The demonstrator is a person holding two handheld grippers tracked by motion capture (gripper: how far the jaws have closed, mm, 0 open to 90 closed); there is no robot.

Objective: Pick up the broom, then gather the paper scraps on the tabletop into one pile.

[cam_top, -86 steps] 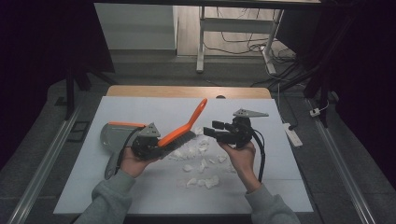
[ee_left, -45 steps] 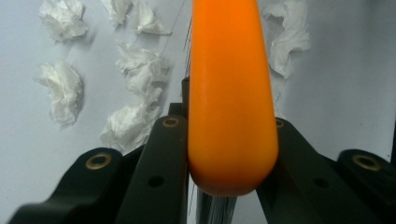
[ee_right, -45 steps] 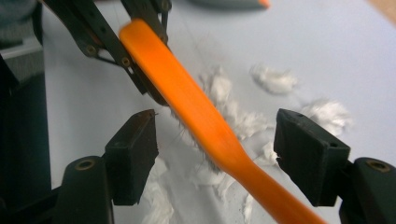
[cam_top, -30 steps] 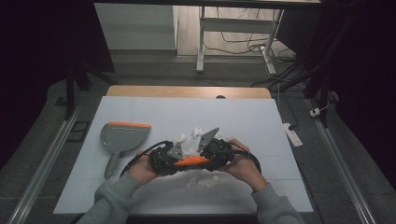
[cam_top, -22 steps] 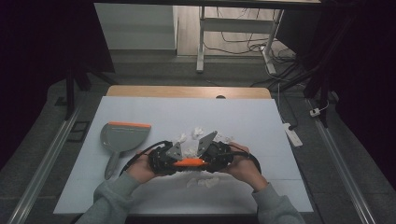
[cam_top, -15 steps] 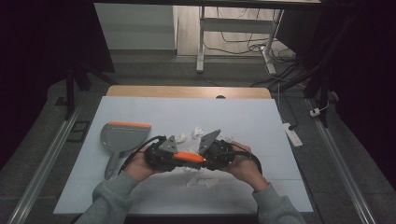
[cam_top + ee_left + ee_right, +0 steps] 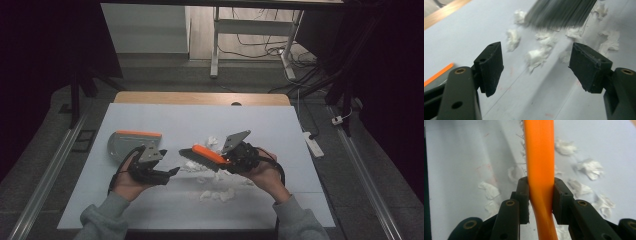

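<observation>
I have the brush clamped by its orange handle in my right gripper, the pads closed hard on both sides of it, with the bristles pointing away from the fingertips and hovering over the paper scraps. My left gripper has just been opening; its jaws stand wide apart with nothing between them, and the scraps lie ahead of its fingertips, just under the brush head. The dustpan sits on the table beyond and outside the left fingers, apart from them. My worry is the single grip: the handle runs long past the right pads, so pressing the bristles down could lever the brush and make it twist or slip in the jaws. A fast stroke would scatter the light scraps instead of gathering them, some toward the table edge. With the left jaws so near the brush head, I could also clip the bristles when I swing across for the dustpan, or nudge the pan away before the fingers straddle its handle.
</observation>
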